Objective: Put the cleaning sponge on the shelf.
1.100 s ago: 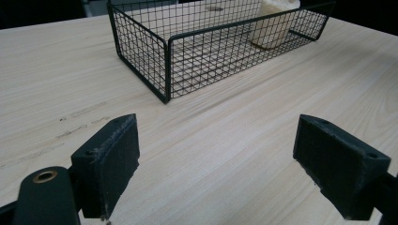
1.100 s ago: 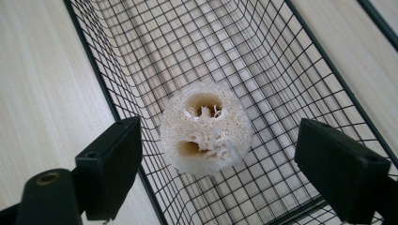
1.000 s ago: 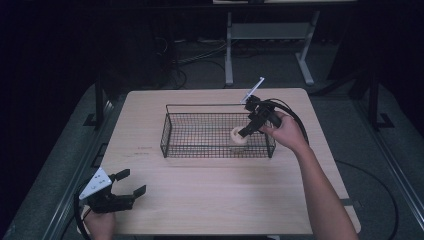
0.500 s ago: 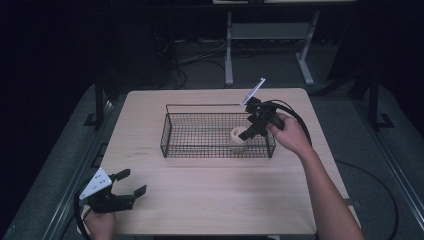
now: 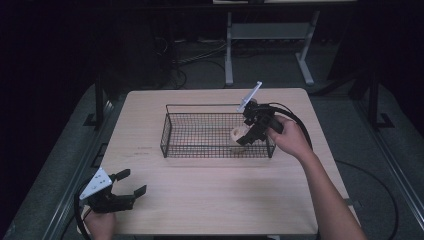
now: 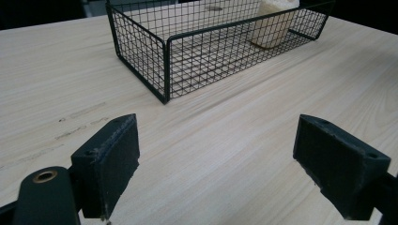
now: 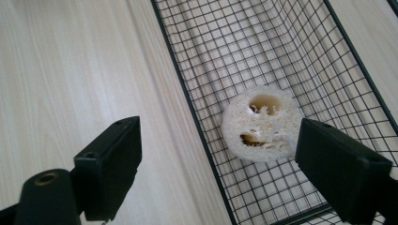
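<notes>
Pale wood-grain table point(image 5: 210, 200), smooth, dark room behind. Near edge: our left gripper point(image 5: 131, 191) parked, jaws spread, empty. Farther: right gripper point(image 5: 244, 138) jaws wide, straddling the wire basket point(image 5: 200, 148) wall, holding nothing. Loofah slice point(image 7: 262, 123) (porous, fibrous, round) sits inside at the basket's right end. We risk snagging mesh on withdrawal, dragging the light basket.

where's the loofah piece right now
The pale round loofah slice lies inside the black wire basket, at its right end in the high view, just below the open right hand-held gripper.
</notes>
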`<state>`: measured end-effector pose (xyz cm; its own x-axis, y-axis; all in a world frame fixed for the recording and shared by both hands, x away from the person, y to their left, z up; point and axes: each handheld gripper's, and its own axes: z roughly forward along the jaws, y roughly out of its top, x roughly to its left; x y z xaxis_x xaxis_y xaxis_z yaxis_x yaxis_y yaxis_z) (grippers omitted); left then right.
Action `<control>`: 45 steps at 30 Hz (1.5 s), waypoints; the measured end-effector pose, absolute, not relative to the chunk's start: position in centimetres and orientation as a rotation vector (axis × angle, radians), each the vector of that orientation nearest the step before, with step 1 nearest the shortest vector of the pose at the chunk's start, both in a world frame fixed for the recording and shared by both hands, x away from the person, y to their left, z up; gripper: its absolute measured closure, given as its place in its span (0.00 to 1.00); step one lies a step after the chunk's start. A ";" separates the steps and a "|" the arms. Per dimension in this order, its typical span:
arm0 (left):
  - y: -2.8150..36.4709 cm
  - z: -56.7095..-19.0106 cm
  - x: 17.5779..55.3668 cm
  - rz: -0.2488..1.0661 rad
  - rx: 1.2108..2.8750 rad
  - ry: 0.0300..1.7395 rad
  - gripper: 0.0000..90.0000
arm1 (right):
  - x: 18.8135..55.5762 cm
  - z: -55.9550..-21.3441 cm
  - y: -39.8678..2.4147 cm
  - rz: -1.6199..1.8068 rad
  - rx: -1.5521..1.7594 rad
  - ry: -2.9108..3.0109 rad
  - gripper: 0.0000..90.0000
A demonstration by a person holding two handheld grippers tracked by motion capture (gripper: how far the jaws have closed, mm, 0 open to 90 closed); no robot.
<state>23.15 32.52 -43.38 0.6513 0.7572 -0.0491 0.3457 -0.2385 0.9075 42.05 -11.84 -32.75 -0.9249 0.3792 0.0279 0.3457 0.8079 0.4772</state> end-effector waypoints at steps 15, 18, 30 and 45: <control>32.5 -43.4 23.1 0.500 1.839 0.877 0.15 | 40.0 -33.2 -12.2 0.768 0.544 2.924 0.16; 32.5 -43.4 23.1 0.500 1.841 0.878 0.15 | 39.5 -33.5 -12.3 0.762 0.548 2.925 0.16; 32.4 -43.4 23.1 0.501 1.844 0.876 0.15 | 37.6 -34.9 -12.8 0.714 0.533 2.954 0.16; 32.3 -43.4 23.2 0.500 1.848 0.875 0.15 | 34.7 -37.3 -14.1 0.769 0.542 2.964 0.16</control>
